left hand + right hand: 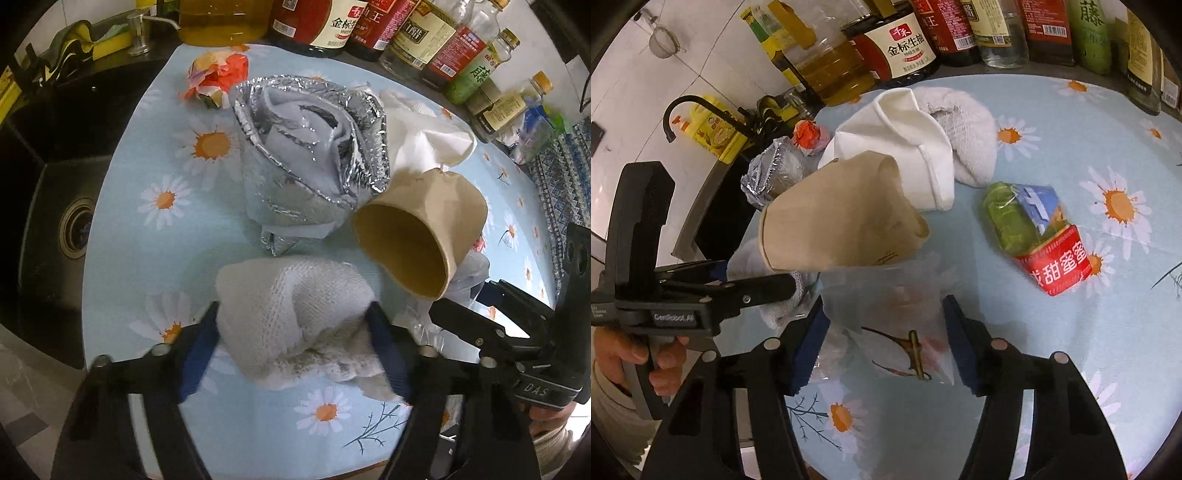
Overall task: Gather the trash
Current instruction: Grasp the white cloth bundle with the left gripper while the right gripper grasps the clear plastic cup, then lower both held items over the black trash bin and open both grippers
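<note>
The left gripper (295, 343) has its blue pads pressed against both sides of a crumpled white paper towel (295, 317), which bulges up between them at the near edge of a daisy-print tablecloth (147, 236). The right gripper (882, 339) stands about half open around a clear plastic bag (886, 317); both pads touch the bag's sides, so it looks pinched. No earlier view is given, so only this grip can be told.

Just beyond the towel lies a crushed foil tray (306, 155), and to its right a brown paper cup (417, 236) lies on its side, mouth toward the near edge. A white paper cup (905, 147) lies behind the brown one, touching it. A red and orange wrapper ball (218, 77) sits at the far left. To the right lies a red, green and blue carton (1038, 236). Sauce and oil bottles (332, 22) line the far edge, and a black sink (55, 221) is on the left.
</note>
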